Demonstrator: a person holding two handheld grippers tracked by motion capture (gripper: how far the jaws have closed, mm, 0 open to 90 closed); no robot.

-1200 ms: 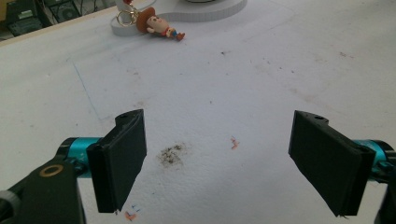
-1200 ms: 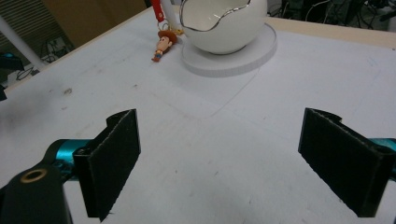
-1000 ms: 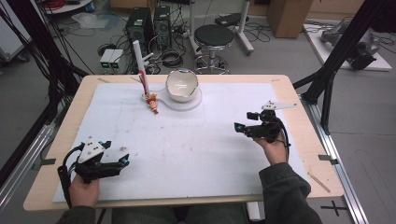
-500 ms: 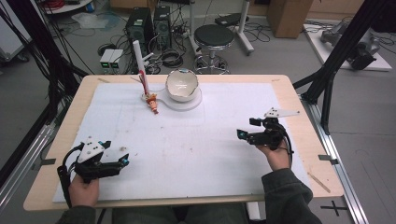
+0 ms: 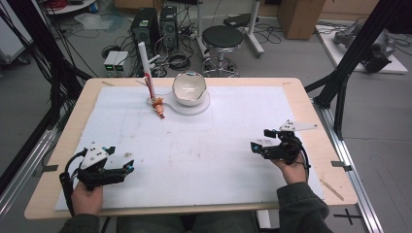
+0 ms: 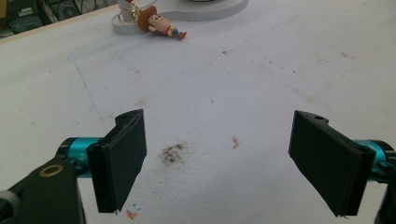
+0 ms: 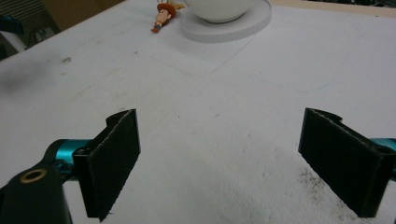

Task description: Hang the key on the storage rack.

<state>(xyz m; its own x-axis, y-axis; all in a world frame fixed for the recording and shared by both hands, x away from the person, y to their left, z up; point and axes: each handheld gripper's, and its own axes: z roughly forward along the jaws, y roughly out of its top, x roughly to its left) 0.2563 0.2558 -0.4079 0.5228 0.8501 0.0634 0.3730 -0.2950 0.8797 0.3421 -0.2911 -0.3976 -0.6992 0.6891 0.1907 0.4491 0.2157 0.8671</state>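
Note:
My left gripper [image 5: 120, 160] rests near the table's front left corner, held by a hand, jaws wide open and nothing between them [image 6: 224, 163]. At the front right, my right gripper [image 5: 261, 139] is also open and holds nothing [image 7: 233, 163]; it points left across the table. Far ahead lie a small cowboy doll keychain [image 5: 158, 106] [image 6: 161, 25] [image 7: 163, 16] and a white bowl [image 5: 189, 88] [image 7: 219, 9] standing on a round white base [image 5: 204, 106] [image 7: 233, 28]. Both grippers are well away from them.
A white sheet [image 5: 218, 145] covers the wooden table [image 5: 316, 111]. A white tube [image 5: 145, 60] stands upright behind the doll at the back edge. Dark smudges mark the sheet near the left jaws [image 6: 175, 153]. A stool [image 5: 222, 36] and computers stand beyond the table.
My right gripper has drifted toward the table's front edge and slightly right. The left gripper, doll and bowl have stayed put.

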